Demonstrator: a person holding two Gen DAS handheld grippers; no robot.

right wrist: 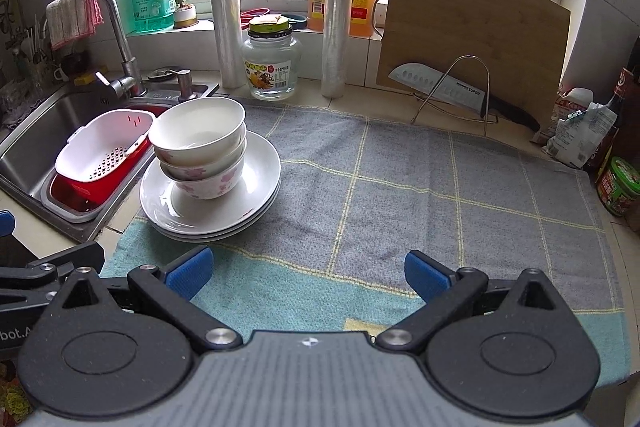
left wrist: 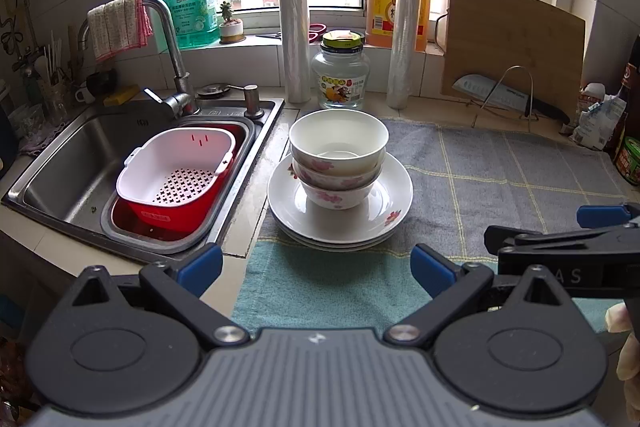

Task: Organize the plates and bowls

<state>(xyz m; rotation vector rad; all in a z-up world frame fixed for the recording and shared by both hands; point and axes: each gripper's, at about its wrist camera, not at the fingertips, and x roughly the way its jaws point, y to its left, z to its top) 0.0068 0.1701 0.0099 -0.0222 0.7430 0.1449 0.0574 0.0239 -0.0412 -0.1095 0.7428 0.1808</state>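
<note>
Across the counter (right wrist: 224, 91) lies a grey and teal checked towel (right wrist: 420, 187), with the sink (left wrist: 72, 155) at the left holding a white colander (left wrist: 176, 167) nested in a red basin (left wrist: 160, 219). On the towel's left edge, beside the sink, sit stacked plates (left wrist: 340, 223) with three bowls (left wrist: 338, 143) nested on top. Left gripper (left wrist: 316, 265) and right gripper (right wrist: 306, 273) hover near, fingers spread, holding nothing

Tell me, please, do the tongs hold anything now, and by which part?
Nothing is held. The left tongs and the right tongs are both open, short of the stacked bowls on the plates.
</note>
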